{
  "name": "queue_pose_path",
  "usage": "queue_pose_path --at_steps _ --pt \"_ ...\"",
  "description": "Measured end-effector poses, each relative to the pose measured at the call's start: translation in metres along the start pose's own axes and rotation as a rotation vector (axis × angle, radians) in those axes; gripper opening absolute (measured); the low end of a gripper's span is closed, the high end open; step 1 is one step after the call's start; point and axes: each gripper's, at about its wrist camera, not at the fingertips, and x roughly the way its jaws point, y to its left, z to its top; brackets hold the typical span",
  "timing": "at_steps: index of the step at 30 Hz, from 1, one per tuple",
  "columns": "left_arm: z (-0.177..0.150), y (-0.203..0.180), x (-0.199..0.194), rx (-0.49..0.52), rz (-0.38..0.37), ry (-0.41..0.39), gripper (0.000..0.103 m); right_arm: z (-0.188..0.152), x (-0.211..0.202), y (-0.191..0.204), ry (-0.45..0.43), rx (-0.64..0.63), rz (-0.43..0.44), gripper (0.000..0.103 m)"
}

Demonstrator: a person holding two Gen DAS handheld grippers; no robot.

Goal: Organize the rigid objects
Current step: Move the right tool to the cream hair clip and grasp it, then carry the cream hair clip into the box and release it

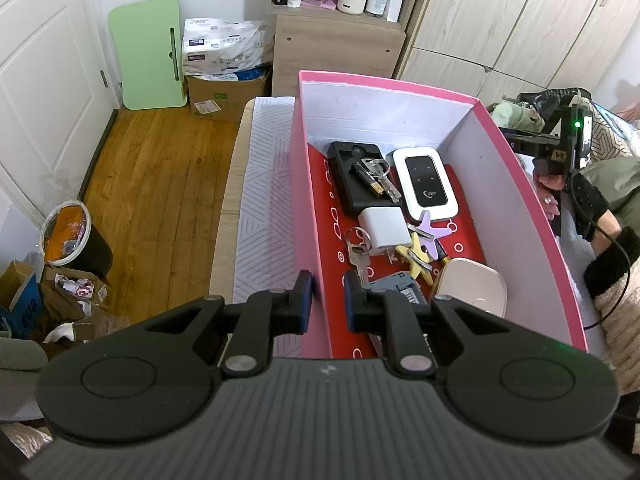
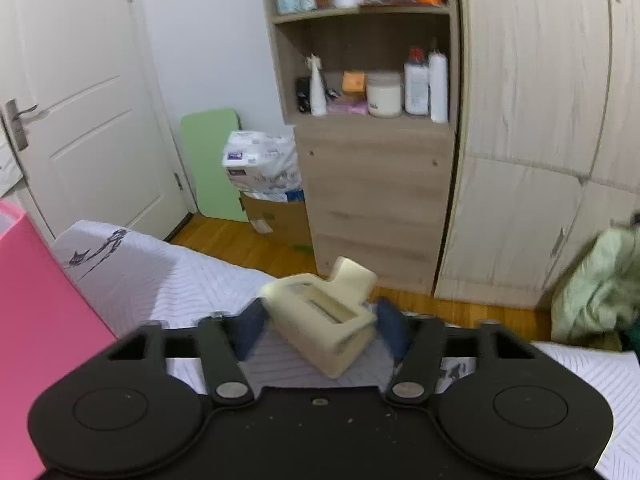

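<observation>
Right claw (image 2: 318,322) spread wide around a cream plastic piece (image 2: 326,316), blocky, with a rectangular slot and a short stub at its far end. Lying on the quilted bed cover (image 2: 152,276) between the two blue pads (image 2: 250,330), but not gripped: a gap visible on each side, wider on the right. Long axis set on a diagonal, from near-right up to far-left, so skewed against the line between the pads rather than square to it. Probably needs a small twist of the wrist before closing, or a pinch across the narrower body; otherwise likely to pivot or squirt out as the pads meet a corner first. Picture somewhat blurred, so exact contact hard to judge.

Pink box (image 1: 532,216) to the left of this claw, its wall filling the left edge of the right wrist view; destination presumably there, across to the left.

Left claw (image 1: 328,300) open a little and empty, straddling the near wall of the pink box, one pad outside, one inside. Already in the box: black case (image 1: 348,176) with keys (image 1: 378,178) on it, white pocket router (image 1: 426,182), white charger block (image 1: 384,228), a second key ring (image 1: 358,246), purple and yellow star-shaped clips (image 1: 424,240), a cream oval device (image 1: 472,284). Free floor left mainly along the red near-left strip.

Right arm plainly nearer the cream piece; left far from it.
</observation>
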Motion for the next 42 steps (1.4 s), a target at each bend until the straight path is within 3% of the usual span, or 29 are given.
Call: queue_pose_path --at_steps 7,12,14,19,24,26,30,34,37,42 --pt "-0.001 0.002 -0.001 -0.008 -0.007 -0.008 0.014 -0.001 -0.022 0.013 -0.044 -0.031 0.04 0.062" --pt "-0.001 0.0 0.0 0.0 0.0 -0.01 0.014 0.009 -0.068 0.038 -0.112 -0.087 0.097 0.062" --pt "-0.002 -0.001 0.0 0.004 0.001 -0.014 0.014 0.015 -0.091 0.05 -0.103 -0.073 0.155 0.062" --pt "-0.004 -0.003 -0.001 0.013 0.008 -0.018 0.014 0.03 -0.142 0.078 -0.057 0.023 0.438 0.062" --pt "-0.001 -0.005 -0.001 0.035 0.012 -0.006 0.014 0.033 -0.165 0.117 0.016 -0.05 0.542 0.062" --pt "-0.002 -0.006 -0.001 0.038 0.015 -0.009 0.014 0.033 -0.164 0.133 0.037 -0.123 0.509 0.062" --pt "-0.003 -0.005 -0.002 0.03 0.009 -0.013 0.014 0.026 -0.14 0.162 0.059 -0.342 0.281 0.062" --pt "-0.005 -0.004 -0.003 0.031 0.003 -0.021 0.014 0.027 -0.117 0.173 0.163 -0.393 0.308 0.062" --pt "-0.006 -0.003 -0.004 0.025 0.0 -0.026 0.014 0.02 -0.109 0.184 0.219 -0.47 0.279 0.062" --pt "-0.007 -0.002 -0.005 0.029 -0.003 -0.031 0.014 0.011 -0.113 0.193 0.191 -0.52 0.204 0.067"
